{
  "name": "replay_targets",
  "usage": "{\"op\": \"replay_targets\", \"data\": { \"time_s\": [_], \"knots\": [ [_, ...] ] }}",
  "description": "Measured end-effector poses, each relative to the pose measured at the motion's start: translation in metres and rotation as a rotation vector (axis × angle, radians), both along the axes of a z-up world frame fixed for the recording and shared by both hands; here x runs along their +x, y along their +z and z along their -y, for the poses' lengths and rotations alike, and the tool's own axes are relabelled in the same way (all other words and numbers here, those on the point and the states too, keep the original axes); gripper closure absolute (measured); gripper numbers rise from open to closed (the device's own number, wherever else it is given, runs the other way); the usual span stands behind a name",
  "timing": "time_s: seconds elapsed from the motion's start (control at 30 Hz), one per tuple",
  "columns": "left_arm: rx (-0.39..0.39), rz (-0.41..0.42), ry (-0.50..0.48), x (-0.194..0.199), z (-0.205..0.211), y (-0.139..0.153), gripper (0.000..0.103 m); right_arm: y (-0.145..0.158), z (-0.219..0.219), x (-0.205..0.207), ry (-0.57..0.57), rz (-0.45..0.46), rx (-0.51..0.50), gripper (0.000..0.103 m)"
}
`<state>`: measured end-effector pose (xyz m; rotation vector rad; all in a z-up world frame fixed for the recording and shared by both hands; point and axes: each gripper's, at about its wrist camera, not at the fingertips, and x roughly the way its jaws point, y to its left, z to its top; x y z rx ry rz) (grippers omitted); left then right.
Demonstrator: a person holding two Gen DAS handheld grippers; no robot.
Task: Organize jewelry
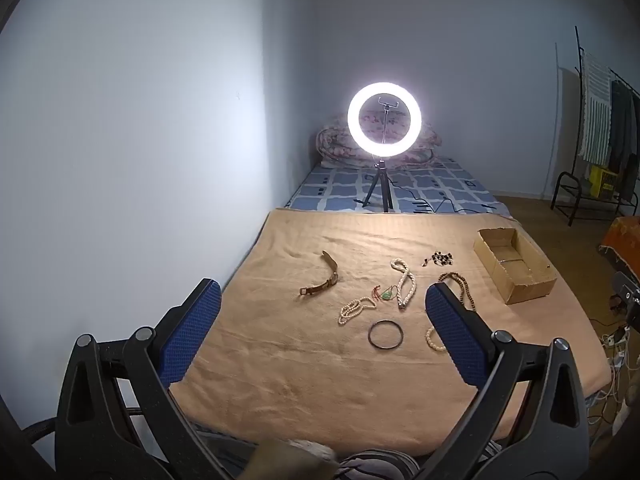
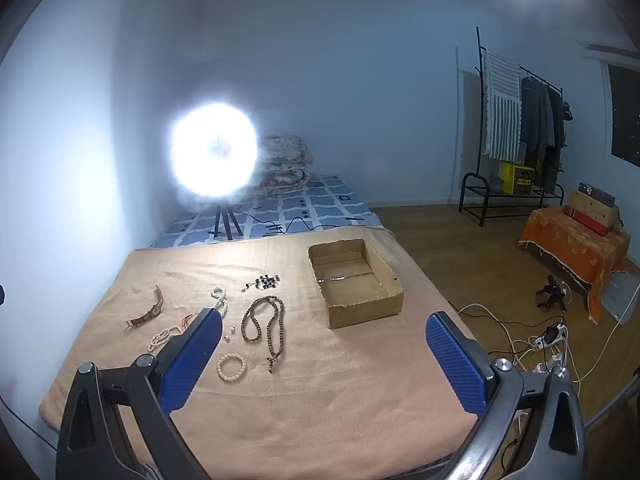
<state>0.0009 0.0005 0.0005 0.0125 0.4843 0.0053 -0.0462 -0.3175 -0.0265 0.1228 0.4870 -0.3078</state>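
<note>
A tan blanket (image 2: 280, 392) is covering the bed. A cardboard box (image 2: 394, 292) is sitting at 1 o'clock. Brown beads (image 2: 276, 320) are lying at 12 o'clock, a watch (image 1: 326, 280) at 11. The left gripper (image 1: 322, 296) and right gripper (image 2: 324, 320) are both hovering with jaws spread wide, holding nothing.

Bed (image 2: 340, 420) in front of me, near half spread with a tan blanket (image 2: 280, 408). On the blanket: brown-strap watch (image 1: 322, 280) far left; white bead strand (image 1: 354, 309); small green pendant (image 1: 386, 294) on red cord; thick pearl necklace (image 1: 405, 283); black bangle (image 1: 385, 334); cream bead bracelet (image 2: 231, 366); long brown bead necklace (image 2: 266, 322); dark bead bracelet (image 2: 266, 281). Open cardboard box (image 2: 366, 309) at right. Beyond the blanket, ring light tripod (image 1: 380, 188) stands on the blue patterned sheet (image 1: 432, 192), folded quilt (image 2: 286, 162) behind.
</note>
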Motion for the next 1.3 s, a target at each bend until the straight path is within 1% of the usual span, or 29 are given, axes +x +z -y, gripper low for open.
{"op": "replay_targets", "data": {
  "time_s": [0.03, 0.07, 0.33, 0.43, 0.47, 1.07, 1.3],
  "knots": [
    [-0.001, 0.002, -0.002, 0.001, -0.001, 0.000, 0.000, 0.000, 0.000, 0.000, 0.000, 0.000, 0.001, 0.000],
    [0.026, 0.038, 0.006, -0.006, 0.003, 0.001, 0.000, 0.000, 0.000, 0.000, 0.001, 0.001, 0.000, 0.000],
    [0.017, 0.039, 0.022, -0.019, 0.005, 0.003, 0.000, 0.001, 0.000, 0.000, -0.002, 0.001, -0.004, 0.000],
    [0.019, 0.031, 0.016, -0.005, 0.004, 0.007, 0.000, 0.002, -0.001, 0.000, -0.001, 0.002, -0.006, 0.000],
    [0.016, 0.032, 0.016, -0.008, 0.002, 0.011, 0.000, 0.002, -0.001, -0.001, 0.000, 0.003, -0.006, 0.000],
    [0.012, 0.039, 0.018, -0.009, 0.001, 0.014, 0.000, 0.003, 0.000, -0.001, -0.002, 0.005, -0.003, 0.000],
    [0.013, 0.043, 0.017, -0.008, 0.004, 0.011, 0.000, 0.004, -0.001, -0.002, -0.002, 0.006, -0.003, 0.000]
  ]
}}
